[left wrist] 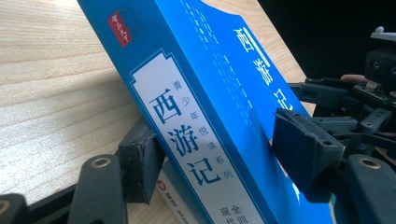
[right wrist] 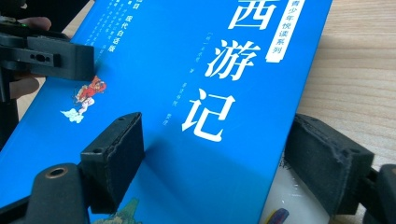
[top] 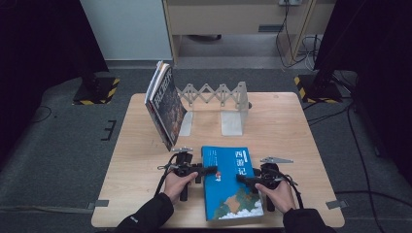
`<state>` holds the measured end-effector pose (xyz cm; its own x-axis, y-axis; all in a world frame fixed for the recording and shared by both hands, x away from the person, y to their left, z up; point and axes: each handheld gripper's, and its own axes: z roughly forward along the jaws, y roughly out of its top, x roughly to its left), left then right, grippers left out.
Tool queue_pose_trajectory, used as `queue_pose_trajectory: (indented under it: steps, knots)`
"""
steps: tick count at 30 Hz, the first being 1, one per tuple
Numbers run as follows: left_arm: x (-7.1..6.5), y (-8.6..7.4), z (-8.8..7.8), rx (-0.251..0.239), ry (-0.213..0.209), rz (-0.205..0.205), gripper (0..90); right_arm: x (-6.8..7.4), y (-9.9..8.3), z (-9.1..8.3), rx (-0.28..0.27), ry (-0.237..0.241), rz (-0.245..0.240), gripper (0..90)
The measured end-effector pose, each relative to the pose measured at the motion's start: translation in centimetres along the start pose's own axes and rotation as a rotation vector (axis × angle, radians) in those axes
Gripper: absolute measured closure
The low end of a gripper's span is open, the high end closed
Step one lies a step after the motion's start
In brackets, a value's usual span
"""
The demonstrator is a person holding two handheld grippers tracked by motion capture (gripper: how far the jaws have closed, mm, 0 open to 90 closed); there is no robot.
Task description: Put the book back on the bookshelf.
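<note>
A blue book (top: 231, 194) with white Chinese title characters lies at the front middle of the wooden table (top: 291, 126). My left gripper (top: 212, 171) reaches in from the left at the spine edge. In the left gripper view its jaws (left wrist: 215, 154) straddle the spine (left wrist: 187, 135), one pad under the lower edge and the other on the cover. My right gripper (top: 241, 178) comes in from the right. In the right gripper view its jaws (right wrist: 219, 158) hold the book (right wrist: 187, 56) by its open edge, one pad on the cover and one below. A white surface (right wrist: 285, 200) shows under the cover there.
Two or three books (top: 165, 104) lean against the left end of a grey accordion book rack (top: 218, 94) at the back of the table, whose right end plate (top: 232, 121) stands free. Bare wood lies between rack and blue book. Stands with yellow-black feet (top: 97, 92) flank the table.
</note>
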<state>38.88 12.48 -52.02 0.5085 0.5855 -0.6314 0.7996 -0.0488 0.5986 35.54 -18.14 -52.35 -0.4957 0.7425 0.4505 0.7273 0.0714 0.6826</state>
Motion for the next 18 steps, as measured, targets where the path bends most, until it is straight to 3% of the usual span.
queue_pose_trajectory:
  steps: [7, 13, 18]
  knots:
    - [-0.2, 0.4, 0.6, 0.025, -0.022, 0.016, 34.8, -0.1, 0.0, 0.0, 0.004, 0.005, -0.006, 20.8]
    - [-0.1, 0.6, 1.0, 0.045, -0.032, 0.005, 35.1, -0.1, 0.1, 0.0, 0.009, 0.002, -0.011, 21.0]
    - [-0.4, 0.9, 2.0, 0.082, -0.046, 0.031, 36.0, -0.2, 0.1, -0.1, 0.007, 0.01, -0.009, 21.5]
